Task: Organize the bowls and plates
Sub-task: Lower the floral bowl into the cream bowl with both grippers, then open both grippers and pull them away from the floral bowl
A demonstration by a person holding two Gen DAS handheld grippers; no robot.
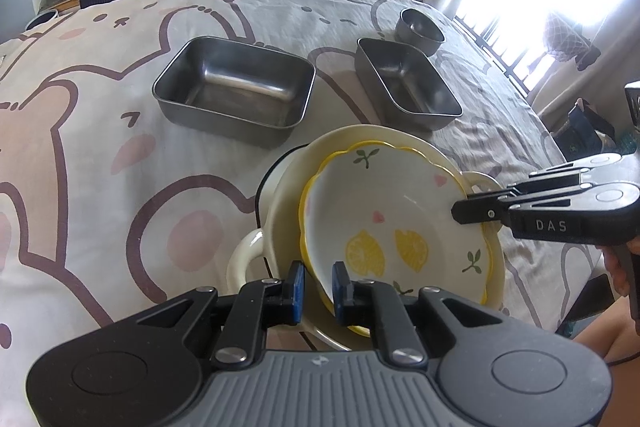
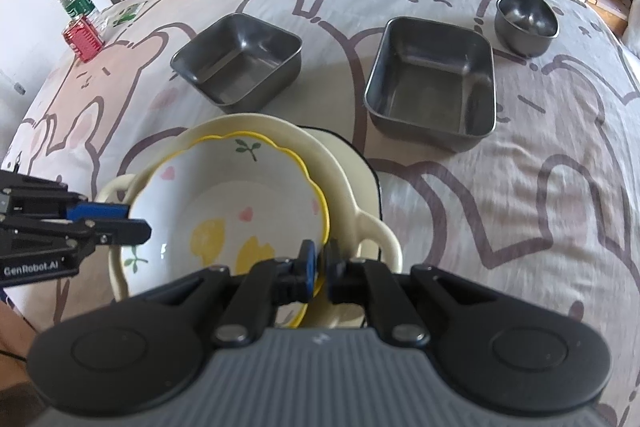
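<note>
2 grippers met on one dish: the lemon-printed bowl (image 1: pixel 384 223), yellow-rimmed and scalloped, which sat nested in a cream plate (image 1: pixel 400 143) on top of a cream two-handled pot (image 1: pixel 256 255) near the front edge of the table (image 1: pixel 100 107). From the left gripper (image 1: pixel 319 283) the bowl lay straight ahead and slightly to its right, its near rim passing between the 2 blue pads (image 1: pixel 297 277); the jaws stood only narrowly apart with the rim between them, clamped on that rim as far as the view allowed. The right gripper (image 2: pixel 319 263) came in from the opposite side, jaws nearly together, pinching the rim of the same bowl, though its own view was too crowded to say whether the plate's edge was caught too. In the left wrist view its black fingertip (image 1: pixel 466 213) rested on the bowl's far right rim. Being round, the bowl had no long axis; the line that mattered ran rim to rim between the 2 grips, roughly across the table's front. Neither hand was nearer, as both were already on it. Any coming lift would likely need both hands rising evenly to keep the bowl level. Behind stood 2 rectangular steel trays, the left tray (image 1: pixel 234 91) and the right tray (image 1: pixel 408 83), with a small round steel bowl (image 1: pixel 420 25) well apart, beyond the right one
</note>
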